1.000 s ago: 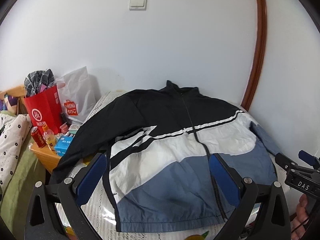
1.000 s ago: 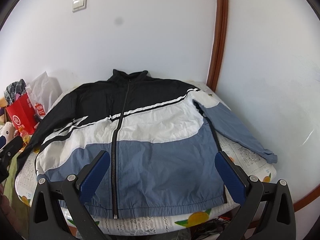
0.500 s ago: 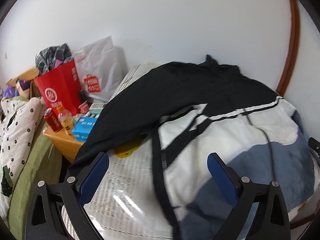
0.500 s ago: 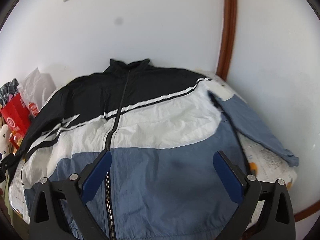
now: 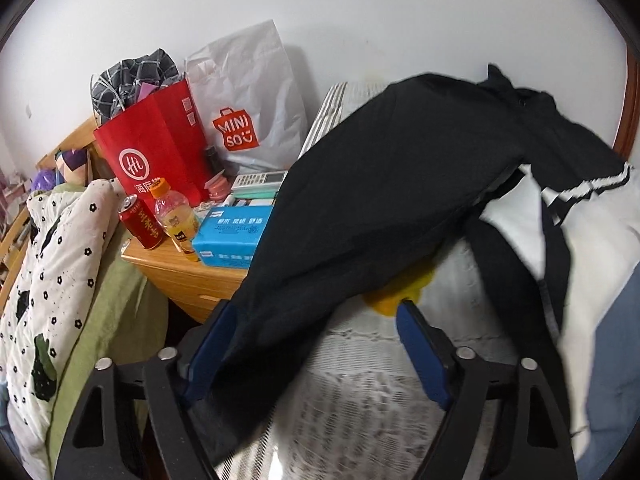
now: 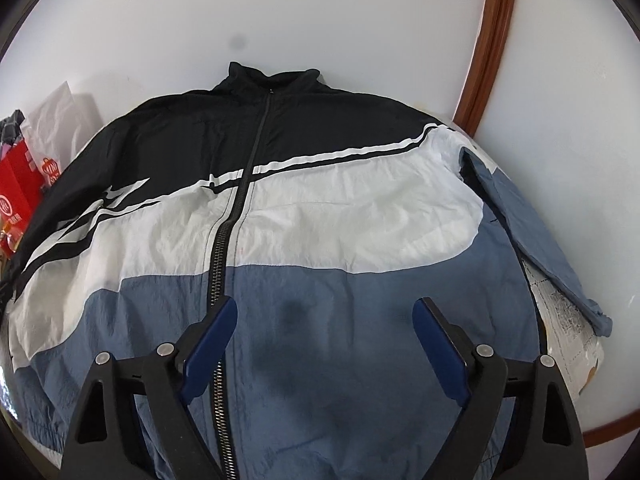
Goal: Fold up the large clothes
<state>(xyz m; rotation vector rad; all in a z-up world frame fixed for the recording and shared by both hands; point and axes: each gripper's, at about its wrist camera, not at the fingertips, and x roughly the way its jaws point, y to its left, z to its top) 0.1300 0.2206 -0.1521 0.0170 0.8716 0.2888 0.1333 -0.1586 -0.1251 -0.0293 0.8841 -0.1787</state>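
A black, white and blue zip jacket [image 6: 320,208] lies flat, front up, on a round table with a lace cloth [image 5: 360,400]. Its black left sleeve [image 5: 360,216] runs down toward the table's edge and passes between the blue pads of my left gripper [image 5: 312,320], which is open around the sleeve's lower part. My right gripper [image 6: 324,320] is open and empty, just above the blue lower front, right of the zip [image 6: 218,280]. The blue right sleeve [image 6: 532,232] lies along the jacket's right side.
Left of the table stands a wooden nightstand [image 5: 184,264] with a red paper bag [image 5: 156,152], a white Miniso bag [image 5: 248,104], a red can [image 5: 142,222], a drink bottle [image 5: 176,216] and a blue box [image 5: 232,236]. A bed with flowered bedding [image 5: 52,280] is further left. White wall behind.
My left gripper has swung left and down to the black sleeve, which now lies between its pads. My right gripper has moved closer over the jacket's blue lower front.
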